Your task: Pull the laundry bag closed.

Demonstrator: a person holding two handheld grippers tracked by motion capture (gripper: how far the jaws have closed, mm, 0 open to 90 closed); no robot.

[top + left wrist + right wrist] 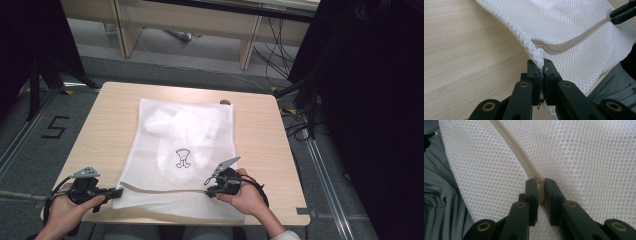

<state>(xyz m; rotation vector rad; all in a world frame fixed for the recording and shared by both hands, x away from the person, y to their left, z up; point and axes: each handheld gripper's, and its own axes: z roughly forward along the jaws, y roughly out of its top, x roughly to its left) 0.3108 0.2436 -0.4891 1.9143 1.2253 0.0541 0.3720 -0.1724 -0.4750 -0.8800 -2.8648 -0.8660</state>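
A white mesh laundry bag (185, 150) lies flat on the wooden surface (100, 130), with its near edge close to the person's side. A beige zipper (574, 41) runs across the bag near this edge.

The left claw (541, 66) is closed on the corner of the mesh, at the end of the zipper line, and it holds the fabric tight between the two black jaws. The right claw (539, 185) is closed on the zipper pull (539, 182), which sits between its jaws. In the high view the left claw (116, 191) is at the left corner of the bag and the right claw (212, 184) is toward the right part of the near edge.

My judgement is that the work in hand is moving the zipper while the other claw keeps the bag steady. The grip on both sides is already made. In the left claw's view the zipper between the two claws looks closed, and its teeth are joined. The part of the zipper behind the pull I cannot see well, so I cannot say if the bag is being opened or closed, nor how much travel is left.

Inside the bag there is a white garment (175, 127), visible through the mesh, with a small black drawing (183, 159) on it. It fills mostly the far and middle part of the bag. The near strip below the zipper looks flat.
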